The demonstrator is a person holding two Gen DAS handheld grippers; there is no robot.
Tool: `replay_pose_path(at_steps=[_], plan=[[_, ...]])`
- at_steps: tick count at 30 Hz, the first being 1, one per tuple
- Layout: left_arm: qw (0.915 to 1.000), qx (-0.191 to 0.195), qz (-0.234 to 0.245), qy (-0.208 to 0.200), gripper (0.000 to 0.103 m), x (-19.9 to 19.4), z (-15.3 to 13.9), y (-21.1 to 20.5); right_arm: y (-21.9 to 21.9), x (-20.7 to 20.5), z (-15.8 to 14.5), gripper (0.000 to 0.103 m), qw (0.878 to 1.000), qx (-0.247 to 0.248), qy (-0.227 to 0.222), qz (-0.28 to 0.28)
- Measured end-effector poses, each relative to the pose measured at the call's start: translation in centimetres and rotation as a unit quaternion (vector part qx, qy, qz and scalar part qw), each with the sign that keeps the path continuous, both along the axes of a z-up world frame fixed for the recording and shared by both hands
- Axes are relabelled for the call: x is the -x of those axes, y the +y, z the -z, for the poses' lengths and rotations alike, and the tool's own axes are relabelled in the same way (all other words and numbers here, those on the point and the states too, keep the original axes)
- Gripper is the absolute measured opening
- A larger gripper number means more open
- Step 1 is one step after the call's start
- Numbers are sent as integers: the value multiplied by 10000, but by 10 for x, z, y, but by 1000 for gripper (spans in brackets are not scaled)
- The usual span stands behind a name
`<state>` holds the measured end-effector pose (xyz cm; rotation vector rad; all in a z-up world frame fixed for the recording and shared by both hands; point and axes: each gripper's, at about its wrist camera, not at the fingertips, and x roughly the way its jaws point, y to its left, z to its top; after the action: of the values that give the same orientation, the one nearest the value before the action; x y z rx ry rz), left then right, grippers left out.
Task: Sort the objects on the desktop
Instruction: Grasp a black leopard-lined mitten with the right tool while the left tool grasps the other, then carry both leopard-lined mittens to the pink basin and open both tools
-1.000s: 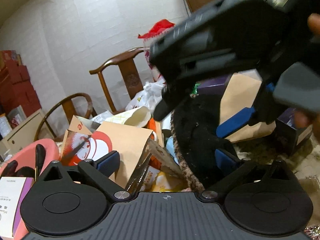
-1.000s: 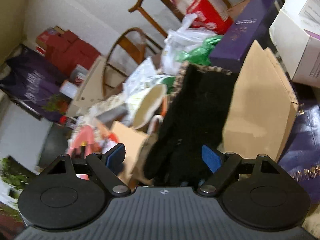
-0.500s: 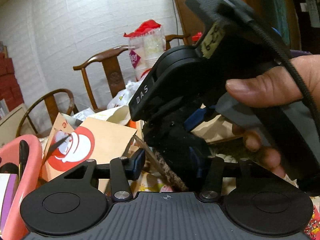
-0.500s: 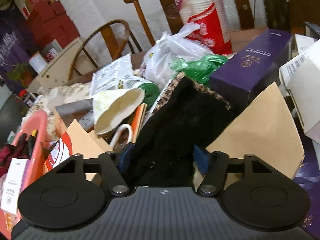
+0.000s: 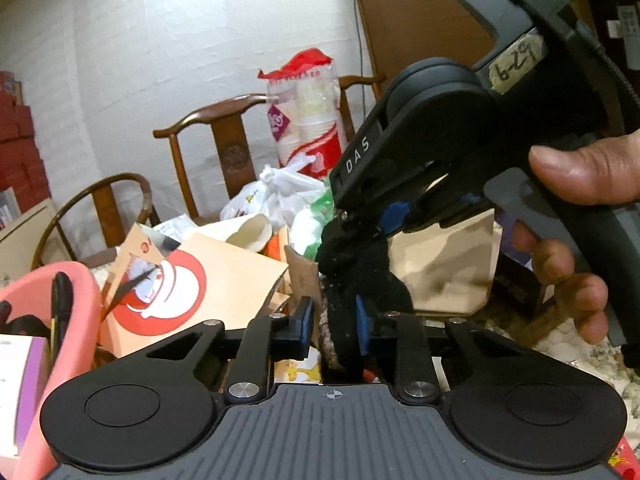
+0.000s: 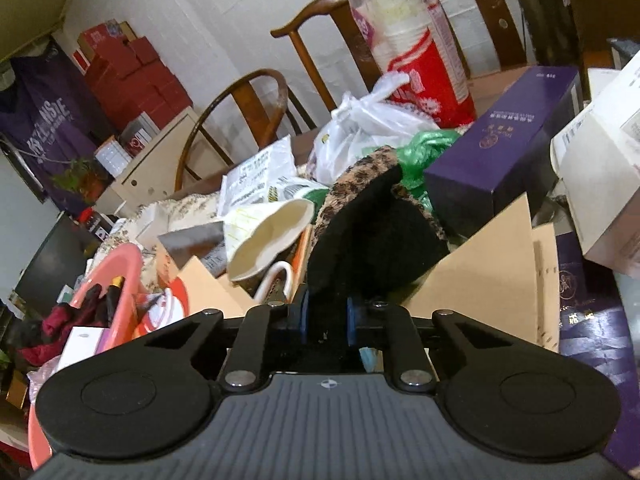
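Black fleece hat (image 6: 372, 232) upright between grippers

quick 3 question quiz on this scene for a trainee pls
1. True or false: both grippers are shut on the black fuzzy cloth.
2. The pink basin lies to which side of the right gripper in its own view: A left, B right, C straight ahead?
3. Fill in: the cloth's outer side has a ____ pattern.

Key:
1. True; the left gripper pinches its lower part and the right gripper its upper part.
2. A
3. leopard
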<state>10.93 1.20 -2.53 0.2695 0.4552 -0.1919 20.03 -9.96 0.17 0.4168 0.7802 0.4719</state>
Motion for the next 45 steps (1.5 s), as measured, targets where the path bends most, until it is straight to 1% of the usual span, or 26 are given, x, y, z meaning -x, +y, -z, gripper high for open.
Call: replay_pose_path(at_steps=[4,16,22,25,30,33,37,42,45], plan=[[9999,-60,-14,-124,18,6,-8,0,2,10,-14,19,9998,55,-190,-19],[9981,-129,-114,-588,18,46,-42,1,5,51,-59,19,9972,76,-738,-74],[9964,-209,-210,-792,18,58,-58,12,13,71,-79,19,9948,61,-1004,-164],[9949,-309,-280,-916,18,67,-66,20,20,84,-90,19,9931,2,-1147,-248],[9908,-415,-535,-1174,18,89,-87,45,42,104,-109,19,9889,-132,-1406,-467],[9867,-566,-747,-1328,18,102,-100,63,62,115,-122,19,9854,-235,-1564,-624],[9814,-642,-1089,-1447,20,118,-112,93,91,129,-134,19,9808,-432,-1686,-875],[9733,-725,-1576,-1505,22,138,-118,138,133,142,-136,19,9762,-725,-1646,-1211],[9685,-761,-1873,-1453,23,148,-115,167,160,147,-132,19,9750,-918,-1462,-1400]])
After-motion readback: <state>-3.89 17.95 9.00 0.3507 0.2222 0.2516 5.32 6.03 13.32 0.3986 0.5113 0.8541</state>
